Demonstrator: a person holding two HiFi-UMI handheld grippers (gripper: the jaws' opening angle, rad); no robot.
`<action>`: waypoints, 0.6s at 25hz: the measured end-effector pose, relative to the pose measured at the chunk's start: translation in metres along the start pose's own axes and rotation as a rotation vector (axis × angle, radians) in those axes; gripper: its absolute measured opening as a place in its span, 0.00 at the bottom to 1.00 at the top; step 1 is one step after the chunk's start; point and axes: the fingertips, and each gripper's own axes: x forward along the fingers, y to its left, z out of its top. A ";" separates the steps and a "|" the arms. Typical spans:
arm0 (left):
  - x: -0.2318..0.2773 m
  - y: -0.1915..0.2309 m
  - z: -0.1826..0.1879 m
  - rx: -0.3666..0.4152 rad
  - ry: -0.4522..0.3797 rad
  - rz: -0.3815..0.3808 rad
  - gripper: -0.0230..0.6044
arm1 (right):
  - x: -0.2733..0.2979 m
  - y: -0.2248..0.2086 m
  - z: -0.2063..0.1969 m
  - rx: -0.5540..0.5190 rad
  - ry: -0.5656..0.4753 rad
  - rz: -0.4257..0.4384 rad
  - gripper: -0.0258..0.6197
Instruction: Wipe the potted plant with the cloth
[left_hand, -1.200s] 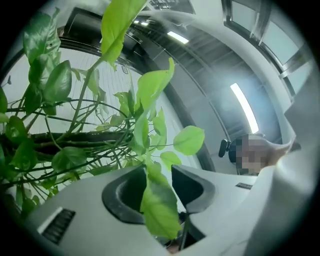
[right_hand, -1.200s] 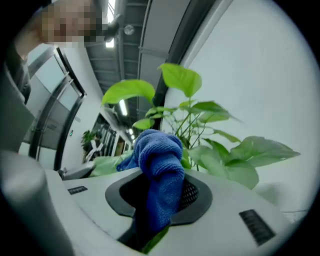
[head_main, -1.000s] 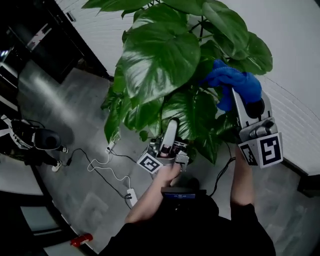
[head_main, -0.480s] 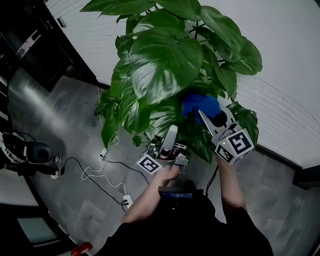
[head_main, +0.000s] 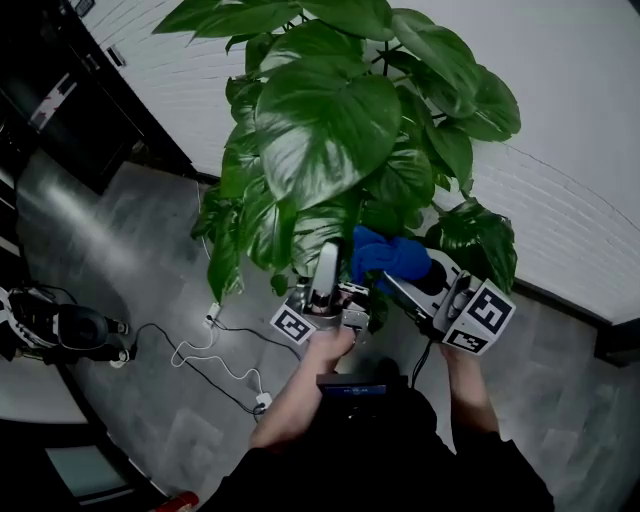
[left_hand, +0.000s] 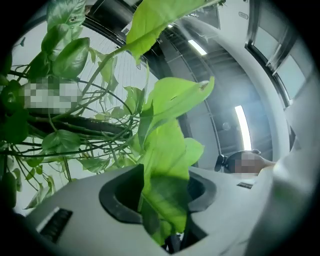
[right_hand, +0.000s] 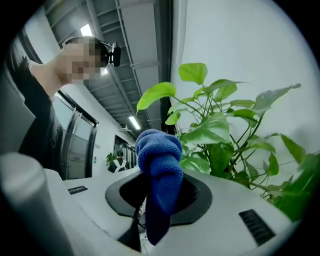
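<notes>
Left gripper (left_hand: 161, 197) pinches leaf (left_hand: 170, 145), right gripper (right_hand: 159, 202) clamps cloth (right_hand: 157, 150).

looks like an industrial-style office/lab space
grey concrete floor (head_main: 150, 270), white brick wall (head_main: 570, 200), cables (head_main: 200, 352) + power strip (head_main: 263, 402) on the ground, strip lights (left_hand: 196, 46) on an exposed ceiling (right_hand: 127, 47), glass doors (right_hand: 75, 150) in the bg

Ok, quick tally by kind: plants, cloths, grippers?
1 potted plant
1 blue cloth
2 grippers: left gripper just closed on a leaf, right gripper holding the blue cloth
Total: 4
</notes>
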 end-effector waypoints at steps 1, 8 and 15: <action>0.000 0.001 0.001 -0.002 0.001 0.003 0.34 | -0.005 -0.005 0.011 -0.026 -0.017 -0.045 0.23; -0.002 0.006 -0.002 -0.016 0.000 0.026 0.34 | -0.023 -0.062 0.094 -0.383 -0.148 -0.449 0.23; -0.001 0.002 -0.009 -0.030 0.003 0.006 0.35 | 0.031 -0.075 0.029 -0.295 0.040 -0.268 0.23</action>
